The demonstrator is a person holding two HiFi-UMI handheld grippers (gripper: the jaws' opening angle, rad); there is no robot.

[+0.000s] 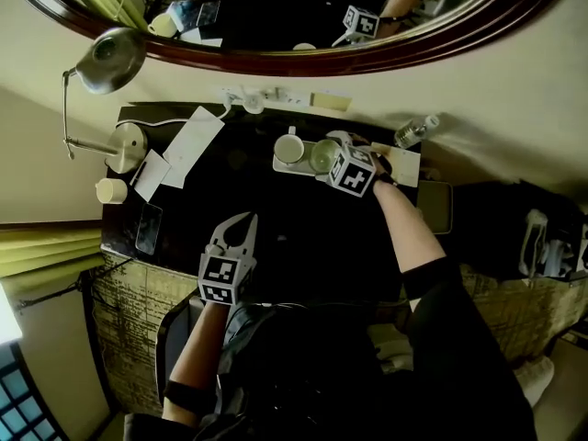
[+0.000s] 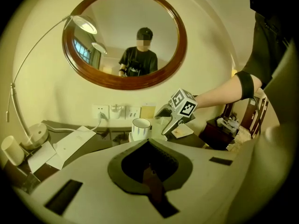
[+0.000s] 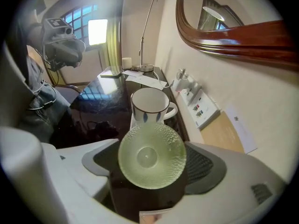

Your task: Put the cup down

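Note:
A green pebbled glass cup (image 3: 152, 155) stands upright on a white tray (image 1: 280, 165) at the back of the dark desk, right beside a white mug (image 3: 149, 104) with blue leaf marks. My right gripper (image 3: 152, 146) points steeply down over the cup, its jaws wide on either side of it and open. In the head view the cup (image 1: 323, 154) shows just left of that gripper's marker cube. My left gripper (image 1: 241, 223) hovers over the middle of the desk, shut and empty. From the left gripper view the mug (image 2: 140, 128) and the right gripper (image 2: 168, 125) lie ahead.
A desk lamp (image 1: 115, 62) stands at the left with papers (image 1: 191, 145), a small pale cup (image 1: 111, 190) and a phone (image 1: 148, 229). A water bottle (image 1: 415, 131) lies at the right. Wall sockets (image 1: 266, 97) and a wood-framed mirror (image 1: 276, 58) are behind the desk.

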